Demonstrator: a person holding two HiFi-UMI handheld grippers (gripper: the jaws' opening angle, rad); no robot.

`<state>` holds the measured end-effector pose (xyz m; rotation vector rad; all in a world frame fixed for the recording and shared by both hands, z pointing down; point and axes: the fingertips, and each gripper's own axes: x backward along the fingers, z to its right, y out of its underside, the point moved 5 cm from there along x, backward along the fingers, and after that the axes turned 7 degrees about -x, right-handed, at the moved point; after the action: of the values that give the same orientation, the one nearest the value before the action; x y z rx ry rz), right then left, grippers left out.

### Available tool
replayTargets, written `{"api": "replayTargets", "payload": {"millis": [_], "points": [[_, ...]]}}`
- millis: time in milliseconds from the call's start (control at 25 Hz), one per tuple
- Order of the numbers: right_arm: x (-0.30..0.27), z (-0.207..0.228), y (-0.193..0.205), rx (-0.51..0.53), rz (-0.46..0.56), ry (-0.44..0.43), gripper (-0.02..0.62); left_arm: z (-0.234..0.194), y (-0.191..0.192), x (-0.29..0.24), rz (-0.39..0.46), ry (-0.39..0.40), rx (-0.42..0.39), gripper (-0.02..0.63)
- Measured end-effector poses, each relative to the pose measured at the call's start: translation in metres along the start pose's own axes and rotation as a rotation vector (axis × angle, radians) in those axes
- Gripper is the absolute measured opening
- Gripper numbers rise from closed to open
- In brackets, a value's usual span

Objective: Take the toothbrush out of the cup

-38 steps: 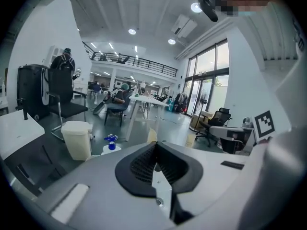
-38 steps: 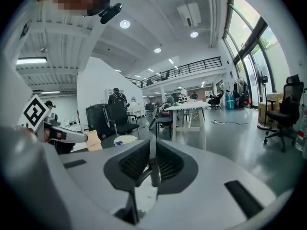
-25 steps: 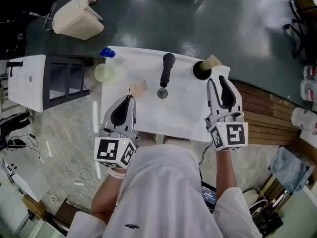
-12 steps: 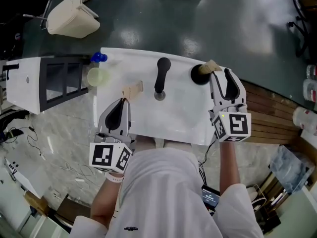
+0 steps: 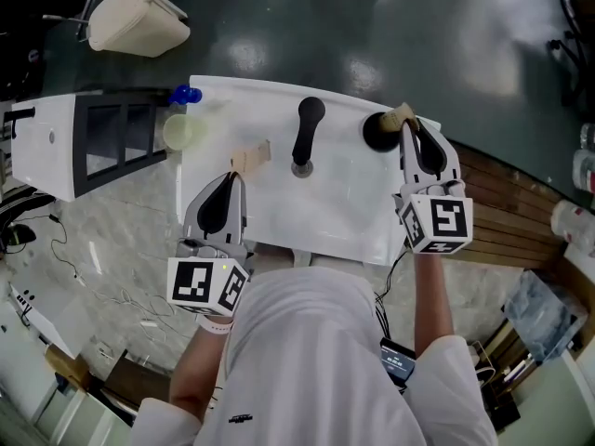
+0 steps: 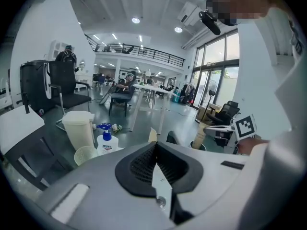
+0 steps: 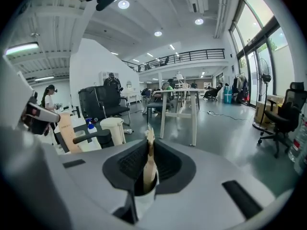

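A toothbrush in a tan wrapper [image 5: 400, 114] stands in a cup [image 5: 378, 131] that is dark inside, at the sink's back right corner. In the right gripper view the toothbrush [image 7: 150, 159] rises from the cup [image 7: 143, 199] straight between my jaws. My right gripper [image 5: 409, 130] has just been closing, and it is shut on the toothbrush above the cup's rim. My left gripper [image 5: 226, 186] is shut on nothing over the sink's front left. Its view shows the cup with the toothbrush [image 6: 199, 139] far off to the right.
A black faucet [image 5: 304, 133] stands at the middle of the white sink [image 5: 335, 212]. A tan piece [image 5: 251, 158] lies just beyond my left gripper. A pale green cup [image 5: 178, 131] and a blue-topped soap bottle [image 5: 186, 94] sit at the back left. A cream bin [image 5: 139, 21] is on the floor.
My right gripper moved forward to the cup, and its jaws went from wide open to shut on the toothbrush. The left gripper stayed where it was.
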<state>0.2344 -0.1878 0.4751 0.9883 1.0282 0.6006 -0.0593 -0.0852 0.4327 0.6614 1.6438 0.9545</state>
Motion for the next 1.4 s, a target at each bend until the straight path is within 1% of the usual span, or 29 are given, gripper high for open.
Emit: {"api": "replayTargets", "payload": {"millis": [120,240,560,800,1040,1240,1400], "points": [[0.000,-0.006,0.000,0.006,-0.004,-0.014,0.028,0.000,-0.001,0.002,0.004,0.001,0.004,0.006],[0.001,-0.010,0.000,0.011,0.001,-0.010,0.024,-0.001,-0.001,0.003,0.007,0.006,0.003,0.006],[0.015,-0.021,-0.013,0.000,0.040,-0.005,0.020,-0.003,-0.010,0.016,0.040,0.013,-0.011,0.006],[0.035,-0.031,-0.027,0.026,0.098,0.044,0.020,-0.007,-0.015,0.030,0.068,0.030,-0.015,0.006],[0.062,-0.045,-0.046,0.033,0.156,0.091,0.020,-0.014,-0.027,0.049,0.114,0.044,-0.024,0.006],[0.096,-0.061,-0.070,0.049,0.237,0.147,0.020,-0.021,-0.030,0.070,0.148,0.066,-0.026,0.006],[0.122,-0.076,-0.085,0.036,0.275,0.144,0.020,-0.023,-0.031,0.090,0.175,0.080,-0.026,0.006]]}}
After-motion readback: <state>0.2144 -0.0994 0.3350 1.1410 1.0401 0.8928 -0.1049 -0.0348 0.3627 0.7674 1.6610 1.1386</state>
